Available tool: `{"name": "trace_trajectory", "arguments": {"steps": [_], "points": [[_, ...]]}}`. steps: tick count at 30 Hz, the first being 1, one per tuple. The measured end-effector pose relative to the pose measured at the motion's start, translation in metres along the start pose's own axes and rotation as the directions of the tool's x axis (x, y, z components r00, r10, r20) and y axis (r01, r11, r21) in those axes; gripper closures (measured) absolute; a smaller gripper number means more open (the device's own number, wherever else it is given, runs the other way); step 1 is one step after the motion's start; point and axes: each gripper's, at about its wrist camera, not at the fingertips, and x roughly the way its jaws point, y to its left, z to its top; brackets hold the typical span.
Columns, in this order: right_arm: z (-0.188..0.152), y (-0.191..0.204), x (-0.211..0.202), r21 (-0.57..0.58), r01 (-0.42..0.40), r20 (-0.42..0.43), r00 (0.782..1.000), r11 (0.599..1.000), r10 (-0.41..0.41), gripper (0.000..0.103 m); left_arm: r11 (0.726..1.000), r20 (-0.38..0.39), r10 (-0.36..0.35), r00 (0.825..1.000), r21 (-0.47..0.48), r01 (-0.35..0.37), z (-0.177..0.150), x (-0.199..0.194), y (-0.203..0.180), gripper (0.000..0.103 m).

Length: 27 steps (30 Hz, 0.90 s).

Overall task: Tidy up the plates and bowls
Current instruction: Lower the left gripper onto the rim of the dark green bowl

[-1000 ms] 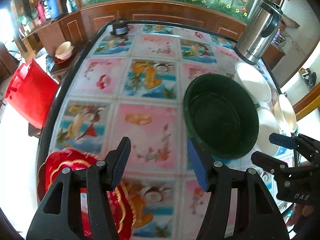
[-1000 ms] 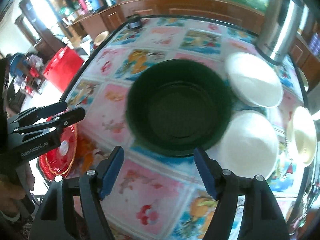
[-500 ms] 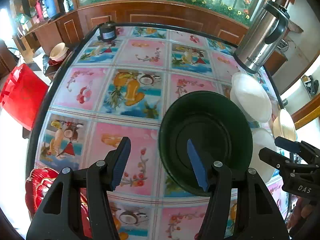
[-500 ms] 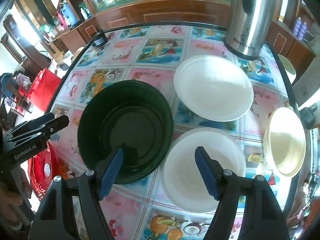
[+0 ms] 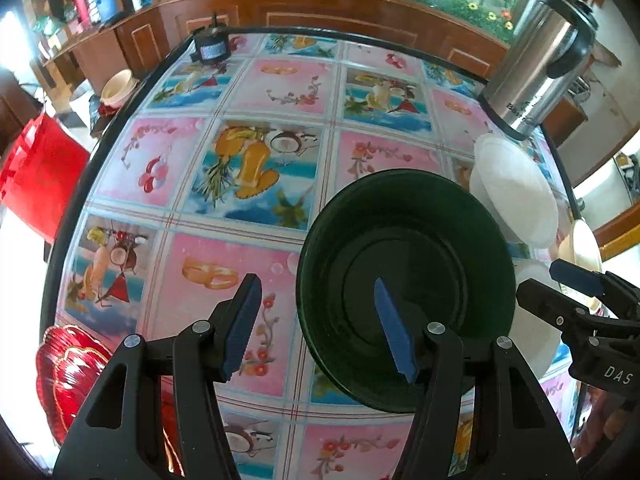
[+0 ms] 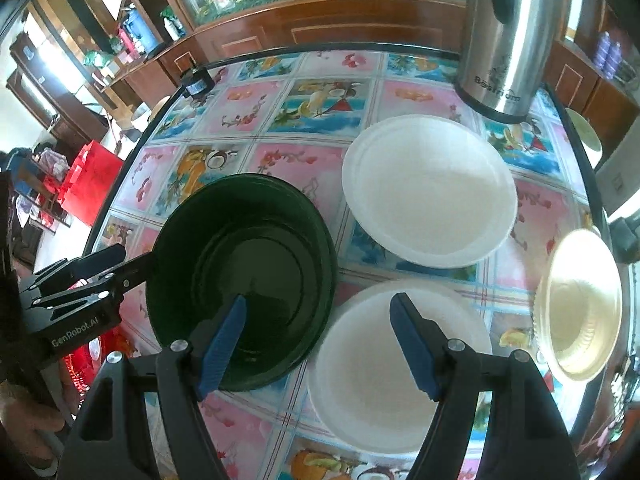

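Observation:
A dark green bowl (image 5: 404,276) (image 6: 244,280) stands on the patterned table (image 5: 256,168). My left gripper (image 5: 320,328) is open, its jaws either side of the bowl's near-left rim, touching nothing. My right gripper (image 6: 320,344) is open between the green bowl and a near white plate (image 6: 396,368). A second white plate (image 6: 428,188) (image 5: 516,188) lies behind it. A cream gold-rimmed bowl (image 6: 580,304) sits at the right edge. A red plate (image 5: 68,372) lies at the near left.
A steel thermos jug (image 6: 508,36) (image 5: 540,64) stands at the back right. A small dark jar (image 5: 210,48) sits at the far edge. A red chair (image 5: 36,176) and a stool with a bowl (image 5: 118,88) stand left of the table.
My left gripper has moved right, from by the red plate to the green bowl's rim. My right gripper has swung right, from over the green bowl toward the near white plate.

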Motion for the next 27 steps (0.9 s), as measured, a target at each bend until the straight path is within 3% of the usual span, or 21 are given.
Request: {"name": "trace_trajectory", "arguments": {"steps": [20, 27], "points": [[0.011, -0.005, 0.035, -0.066, -0.051, -0.069, 0.997, 0.997, 0.047, 0.030, 0.998, -0.063, 0.005, 0.998, -0.057, -0.009, -0.008, 0.036, 0.002, 0.044], [0.011, -0.007, 0.044, -0.072, -0.068, -0.100, 0.993, 0.995, 0.061, 0.053, 0.999, -0.079, 0.005, 0.997, -0.050, -0.009, -0.012, 0.045, -0.003, 0.044]]}}
